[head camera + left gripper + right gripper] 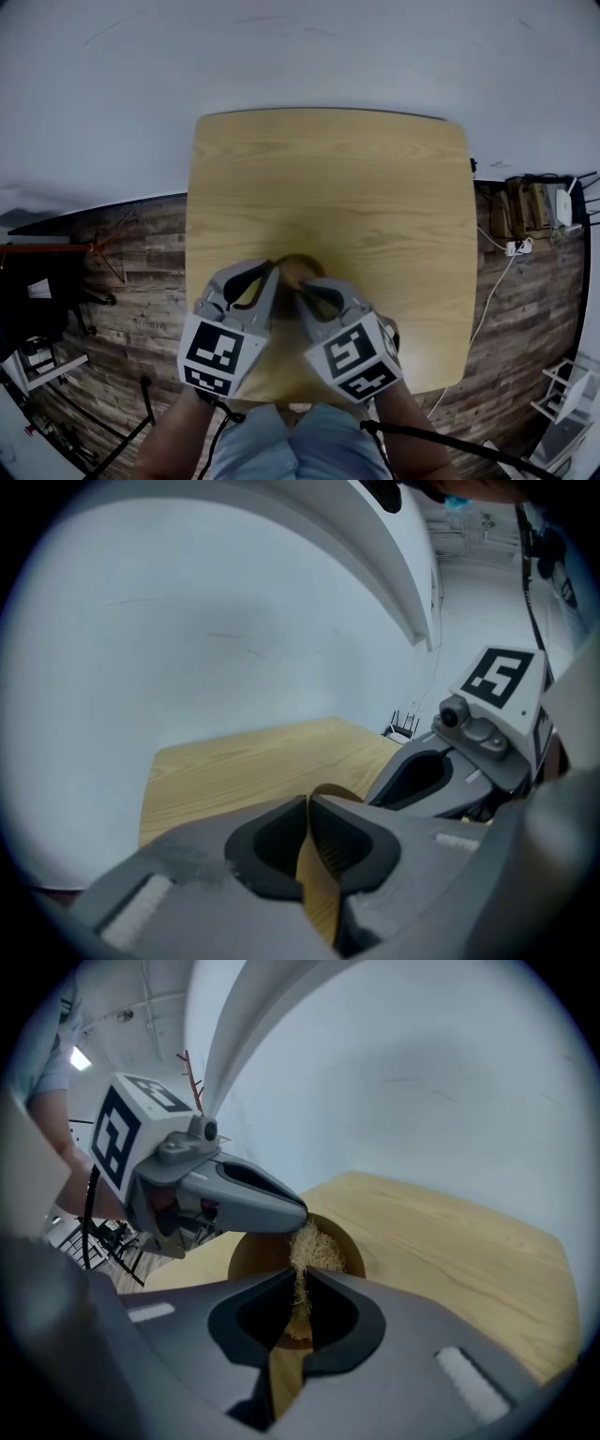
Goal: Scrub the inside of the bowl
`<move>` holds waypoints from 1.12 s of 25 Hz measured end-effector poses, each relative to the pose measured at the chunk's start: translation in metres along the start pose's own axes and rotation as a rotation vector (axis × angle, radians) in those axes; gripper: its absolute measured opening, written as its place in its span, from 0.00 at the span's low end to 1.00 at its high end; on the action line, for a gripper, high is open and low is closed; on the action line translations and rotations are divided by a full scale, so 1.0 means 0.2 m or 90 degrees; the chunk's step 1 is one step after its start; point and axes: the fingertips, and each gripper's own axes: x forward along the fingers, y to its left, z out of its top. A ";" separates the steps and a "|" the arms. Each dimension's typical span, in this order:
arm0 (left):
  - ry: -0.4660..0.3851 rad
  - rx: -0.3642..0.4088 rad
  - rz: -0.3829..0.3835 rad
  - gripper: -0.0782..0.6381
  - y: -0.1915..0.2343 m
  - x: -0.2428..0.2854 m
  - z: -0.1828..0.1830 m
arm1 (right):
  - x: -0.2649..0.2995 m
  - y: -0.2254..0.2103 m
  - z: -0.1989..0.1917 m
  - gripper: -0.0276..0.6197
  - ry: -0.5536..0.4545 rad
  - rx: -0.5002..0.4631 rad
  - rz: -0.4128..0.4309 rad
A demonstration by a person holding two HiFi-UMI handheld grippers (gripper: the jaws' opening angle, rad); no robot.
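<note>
In the head view the left gripper (270, 274) and the right gripper (305, 292) are meeting tip to tip over a small brown bowl (296, 266). The bowl is sitting on the table (375, 178) towards the person's edge and is mostly hiding behind the two grippers. From up there neither claw's grip is showing.

The left gripper view is supplying it. Its jaws are pressing together on the bowl's thin rim, with the right gripper's marker cube rising just past the bowl.

The right gripper view is giving what the other two are not. Its jaws are clamping a tuft of pale, straw-like scrubber (309, 1246). The frayed end is reaching into the bowl, close beside the left gripper's tip at the rim.

The table is showing light wood with a rounded outline. Beyond the bowl a white wall (281, 47) is filling the background. On both sides of the bowl, below table level, a dark plank floor (131, 262) is spreading. To the bowl's right, white cables (502, 272) are trailing over the planks.
</note>
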 end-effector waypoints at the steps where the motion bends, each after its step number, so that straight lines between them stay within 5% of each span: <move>1: 0.000 0.003 -0.003 0.16 0.00 0.00 0.00 | 0.02 0.01 0.00 0.08 -0.002 0.005 0.008; 12: 0.009 0.000 -0.009 0.16 0.02 -0.01 -0.04 | 0.08 0.23 -0.01 0.08 0.006 -0.022 0.161; 28: 0.018 -0.001 0.026 0.16 0.02 -0.07 -0.05 | -0.14 0.35 -0.07 0.08 0.022 -0.048 0.196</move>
